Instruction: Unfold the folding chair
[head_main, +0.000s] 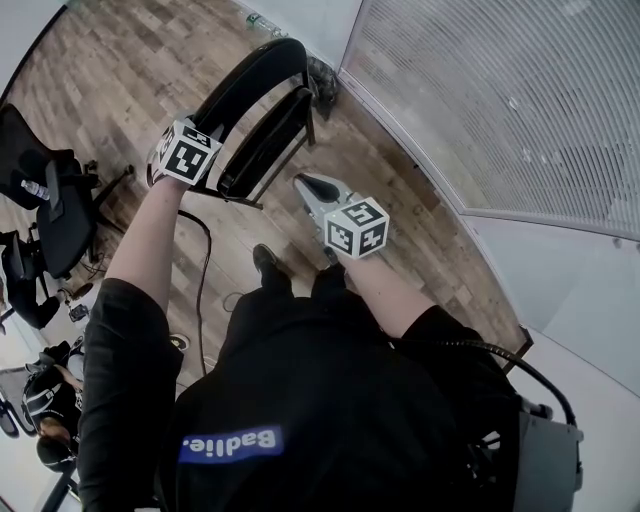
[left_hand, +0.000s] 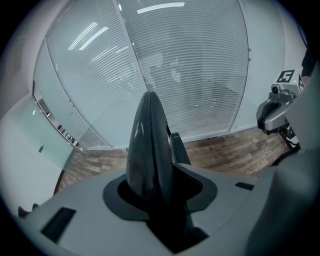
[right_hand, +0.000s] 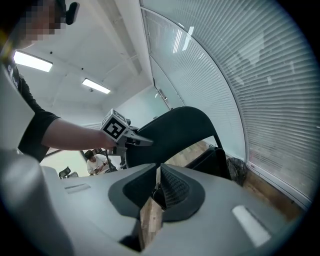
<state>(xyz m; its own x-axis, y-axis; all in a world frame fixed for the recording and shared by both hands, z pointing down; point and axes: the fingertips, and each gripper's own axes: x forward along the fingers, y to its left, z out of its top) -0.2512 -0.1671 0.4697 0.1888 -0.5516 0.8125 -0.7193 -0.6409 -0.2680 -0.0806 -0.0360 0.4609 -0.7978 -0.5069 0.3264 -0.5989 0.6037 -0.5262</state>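
- We stand on a wooden plank floor (head_main: 110, 80) beside a glass wall (head_main: 500, 110) hung with blinds. Office chairs (head_main: 55, 210) crowd the left edge of the head view.
- Our left hand-held gripper (head_main: 205, 135) is clamped on the top of the curved black backrest (left_hand: 149, 140), which rises between its jaws in the left gripper view.
- Our right hand-held gripper (head_main: 308, 186) has its jaws pressed together on nothing. It hangs at centre frame, near the chair but apart from it.
- The folding chair (head_main: 255, 62) stands at upper centre of the head view, folded, with the seat (head_main: 265, 142) up against the back, close to the foot of the glass wall.
- We judge the frame stiff and fairly light, turning only at its hinges. The backrest looks smooth, so a pinch there may slip.
- The best hold looks like the seat's free edge for the right hand-held gripper, pushing down while the left steadies the back.
- The plank floor may let the legs slide.
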